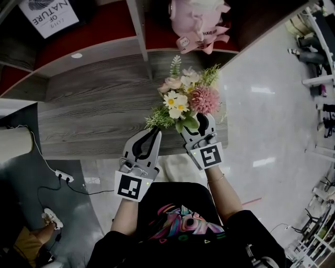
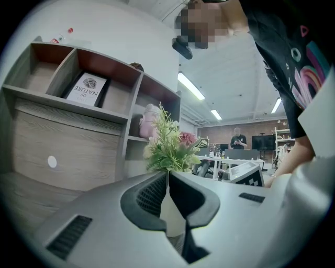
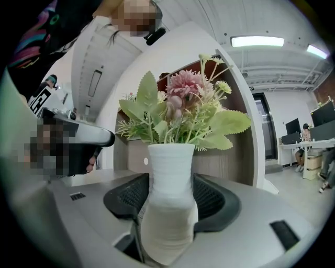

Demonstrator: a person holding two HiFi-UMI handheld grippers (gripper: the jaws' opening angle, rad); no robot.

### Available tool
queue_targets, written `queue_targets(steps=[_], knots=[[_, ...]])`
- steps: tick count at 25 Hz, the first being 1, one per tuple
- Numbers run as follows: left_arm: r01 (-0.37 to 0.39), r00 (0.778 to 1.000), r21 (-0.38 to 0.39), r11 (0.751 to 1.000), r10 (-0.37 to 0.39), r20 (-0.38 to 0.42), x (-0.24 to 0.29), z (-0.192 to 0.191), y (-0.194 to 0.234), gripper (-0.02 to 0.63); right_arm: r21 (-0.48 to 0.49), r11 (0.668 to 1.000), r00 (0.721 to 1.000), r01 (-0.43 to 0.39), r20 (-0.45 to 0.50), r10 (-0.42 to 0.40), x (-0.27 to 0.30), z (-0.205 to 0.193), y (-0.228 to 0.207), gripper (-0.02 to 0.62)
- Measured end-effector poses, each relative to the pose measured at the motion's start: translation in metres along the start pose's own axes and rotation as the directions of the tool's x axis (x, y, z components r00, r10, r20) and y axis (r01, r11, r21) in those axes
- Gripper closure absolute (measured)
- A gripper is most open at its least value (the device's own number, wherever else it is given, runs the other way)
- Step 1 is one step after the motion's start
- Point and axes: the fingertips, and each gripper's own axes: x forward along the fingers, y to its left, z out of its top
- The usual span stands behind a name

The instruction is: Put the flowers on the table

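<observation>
- The right hand-held gripper [image 3: 168, 201] was clenched on a white ribbed vase [image 3: 170, 172], with one jaw on each side of it.
- The vase held the flowers [image 1: 184, 97] upright: pink, white and yellow blooms with green leaves.
- The flowers were over the front edge of the grey worktop [image 1: 94, 104].
- The left hand-held gripper [image 1: 156, 132] was closed on nothing, just beside the flowers.
- One compartment of the shelf [image 1: 137, 31] contained a pink plush toy [image 1: 201, 23].

Right gripper view: vase [image 3: 168, 178] foot sunk between my jaws and running off the bottom edge.

Head view: flowers [image 1: 183, 97] and my right gripper [image 1: 199, 123] cover that vase entirely. Pink plush toy [image 1: 201, 18] cut off by the top edge; sign [image 1: 49, 15] likewise, its print partly lost.

Left gripper view: pale patch [image 2: 170, 209] behind my left gripper's [image 2: 167, 175] closed tips, can't identify. Distant person [image 2: 238, 138] too small to tell.
</observation>
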Motion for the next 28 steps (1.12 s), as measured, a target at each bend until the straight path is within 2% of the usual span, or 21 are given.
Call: queue_targets(steps=[7, 13, 19, 22, 25, 28], knots=[[0.006, 1.000, 0.003, 1.000, -0.006, 0.009, -0.001, 0.004, -0.006, 0.569, 0.018, 1.000, 1.000, -0.001, -0.004, 0.001, -0.008, 0.005, -0.002, 0.310], [0.002, 1.000, 0.009, 1.000, -0.002, 0.026, -0.002, 0.012, -0.006, 0.569, 0.021, 0.999, 0.999, -0.036, -0.009, 0.037, -0.014, 0.016, -0.001, 0.309], [-0.002, 0.998, 0.020, 1.000, 0.001, 0.056, -0.004, 0.031, -0.007, 0.569, 0.011, 0.999, 0.999, -0.038, -0.034, 0.038, -0.029, 0.032, -0.004, 0.309], [0.005, 0.999, 0.051, 0.999, -0.007, 0.039, -0.009, 0.035, -0.008, 0.569, 0.009, 0.999, 0.998, -0.047, -0.049, 0.047, -0.038, 0.041, -0.002, 0.310], [-0.010, 0.996, 0.044, 0.999, 0.006, 0.085, -0.012, 0.053, -0.007, 0.569, -0.001, 0.998, 0.997, -0.058, -0.055, 0.058, -0.047, 0.052, 0.001, 0.310], [-0.018, 0.995, 0.054, 0.998, 0.012, 0.097, -0.016, 0.063, -0.006, 0.569, -0.024, 0.998, 0.995, -0.066, -0.076, 0.064, -0.058, 0.062, 0.003, 0.324]])
